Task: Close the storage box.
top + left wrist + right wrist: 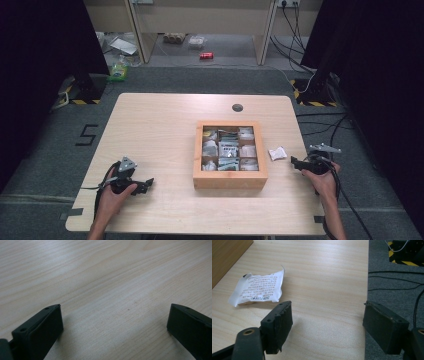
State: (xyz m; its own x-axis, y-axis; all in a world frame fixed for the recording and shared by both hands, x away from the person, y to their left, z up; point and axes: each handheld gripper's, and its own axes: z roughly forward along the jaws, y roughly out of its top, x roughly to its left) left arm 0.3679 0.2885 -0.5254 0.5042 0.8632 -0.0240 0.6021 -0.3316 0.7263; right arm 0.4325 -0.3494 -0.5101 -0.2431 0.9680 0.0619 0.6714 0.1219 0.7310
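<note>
A small white packet [277,153] with printed text lies flat on the table [150,130], just to the right of the wooden box [230,179], apart from its wall. The box is divided into compartments, and these hold more packets of the same sort; whether every compartment is full is hard to tell from the high view. As a judgement, the work is moving packets between box and table, and this one sits outside the box with nothing gripping it, so it is either freshly set down or waiting to be picked up.

The right claw [295,162] hovers low to the right of the box, near the table's right edge, pointing toward the packet. Its jaws are spread wide and empty; in the right gripper view the packet [257,288] lies ahead and to the left of the near jaw, not between the two.

The left claw [145,184] rests well to the left of the box, pointing toward it, jaws also released and wide, with bare wood between them.
</note>
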